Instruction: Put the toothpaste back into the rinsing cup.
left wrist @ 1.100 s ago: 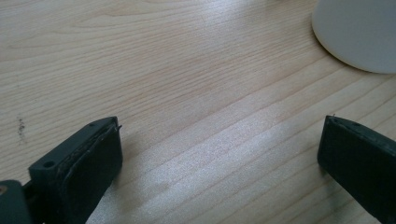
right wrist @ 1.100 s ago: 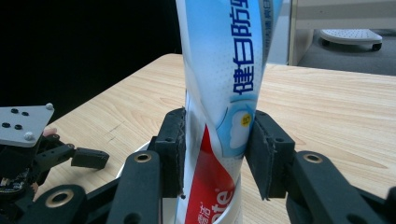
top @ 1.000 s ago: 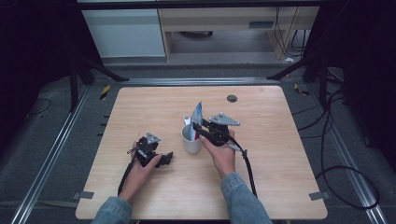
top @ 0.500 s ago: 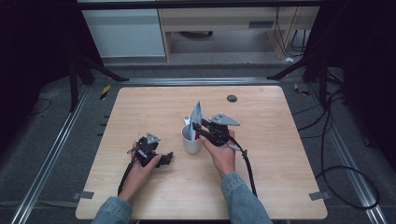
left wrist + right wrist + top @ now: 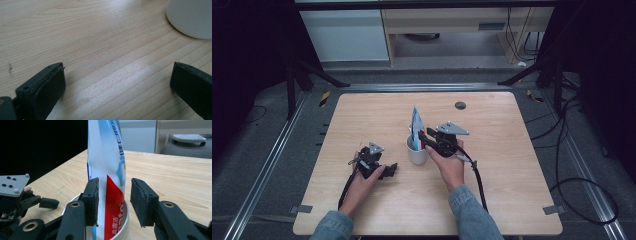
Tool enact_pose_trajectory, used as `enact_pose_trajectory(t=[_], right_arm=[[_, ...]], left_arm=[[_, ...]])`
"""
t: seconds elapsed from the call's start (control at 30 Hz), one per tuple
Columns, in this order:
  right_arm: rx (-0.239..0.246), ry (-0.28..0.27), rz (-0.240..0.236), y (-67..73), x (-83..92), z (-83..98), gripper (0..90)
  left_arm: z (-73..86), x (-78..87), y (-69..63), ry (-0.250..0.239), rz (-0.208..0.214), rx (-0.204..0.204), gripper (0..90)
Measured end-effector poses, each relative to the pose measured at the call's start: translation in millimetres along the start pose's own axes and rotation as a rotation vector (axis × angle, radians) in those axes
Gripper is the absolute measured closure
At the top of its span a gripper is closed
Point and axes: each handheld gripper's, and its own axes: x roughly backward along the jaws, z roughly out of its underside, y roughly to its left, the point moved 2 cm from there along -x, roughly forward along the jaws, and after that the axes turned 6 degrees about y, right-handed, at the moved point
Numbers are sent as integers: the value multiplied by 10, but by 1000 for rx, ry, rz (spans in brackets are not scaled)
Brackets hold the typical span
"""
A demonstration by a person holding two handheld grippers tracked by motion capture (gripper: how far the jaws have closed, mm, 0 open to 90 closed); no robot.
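Our right tongs (image 5: 113,202) stand slightly apart around the toothpaste tube (image 5: 107,170) in the white cup (image 5: 416,150), not pressing it. We should withdraw straight back without tipping it. The left tongs (image 5: 117,82) rest wide open, holding nothing, on the surface (image 5: 512,165).

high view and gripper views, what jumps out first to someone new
A tall blue, white and red toothpaste tube stands upright in a white cup near the middle of the wooden table. The right gripper has its jaws around the tube, one pad touching it, the other apart. The left gripper rests open on the table, left of the cup.
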Motion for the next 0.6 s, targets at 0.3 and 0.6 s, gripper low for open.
enact_pose_trajectory(t=[0.3,0.6], right_arm=[[5,1,0,11,39,-18,564],[9,23,44,-39,132,-69,472]], left_arm=[[0,0,0,0,0,0,0],[0,0,0,0,0,0,0]])
